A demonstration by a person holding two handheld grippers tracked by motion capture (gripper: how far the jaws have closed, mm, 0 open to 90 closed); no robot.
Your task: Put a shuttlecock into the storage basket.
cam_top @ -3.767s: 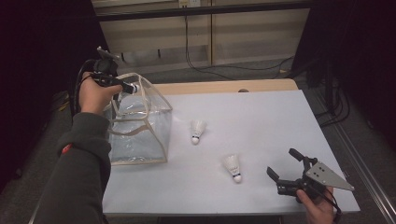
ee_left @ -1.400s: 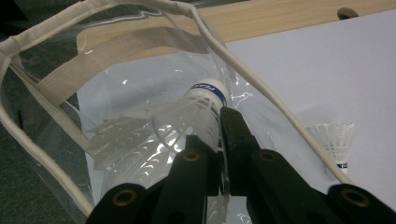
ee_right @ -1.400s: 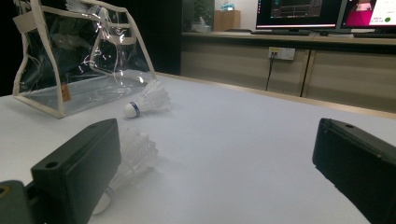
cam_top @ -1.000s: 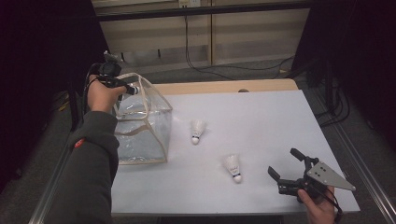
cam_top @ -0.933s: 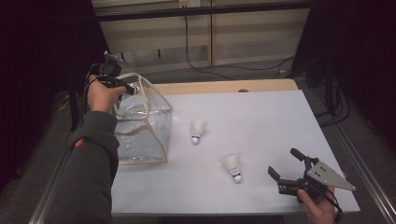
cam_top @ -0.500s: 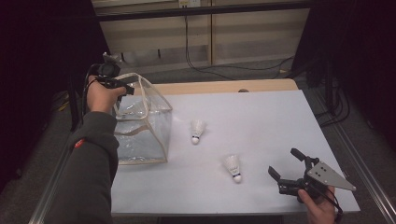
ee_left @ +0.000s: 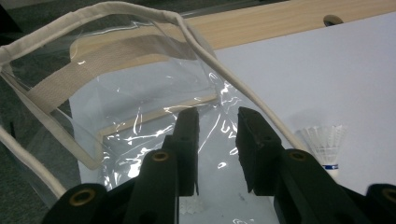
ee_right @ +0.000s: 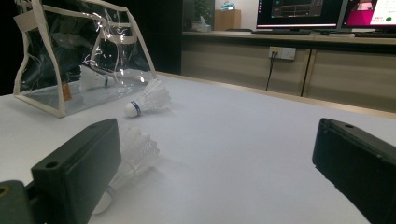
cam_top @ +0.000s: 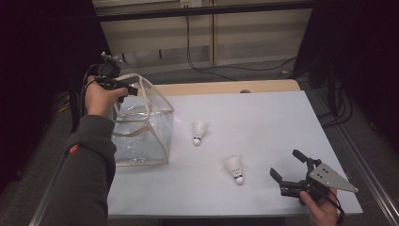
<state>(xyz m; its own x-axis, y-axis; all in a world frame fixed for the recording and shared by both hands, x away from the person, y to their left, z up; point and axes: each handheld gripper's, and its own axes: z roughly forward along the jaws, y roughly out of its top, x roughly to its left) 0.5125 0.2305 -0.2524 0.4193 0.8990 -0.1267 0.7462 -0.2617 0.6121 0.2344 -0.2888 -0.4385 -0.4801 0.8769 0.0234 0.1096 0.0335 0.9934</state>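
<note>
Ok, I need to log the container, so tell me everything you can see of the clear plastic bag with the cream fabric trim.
The clear plastic bag with cream fabric trim stands upright and open-topped at the table's left edge. Its walls are glossy, creased film, edged and handled in woven cream webbing. A white shuttlecock seems to lie inside on its floor. The left gripper hovers over its mouth, jaws having just been opening, nothing between them and no clear contact with the bag.

Dark grey sleeve [cam_top: 87,165] with small red mark on left arm. Black hand-held gripper [cam_top: 294,173] on right, topped with grey three-cornered plate [cam_top: 333,177]; brass-coloured rivets [ee_left: 160,156] at black jaws.
</note>
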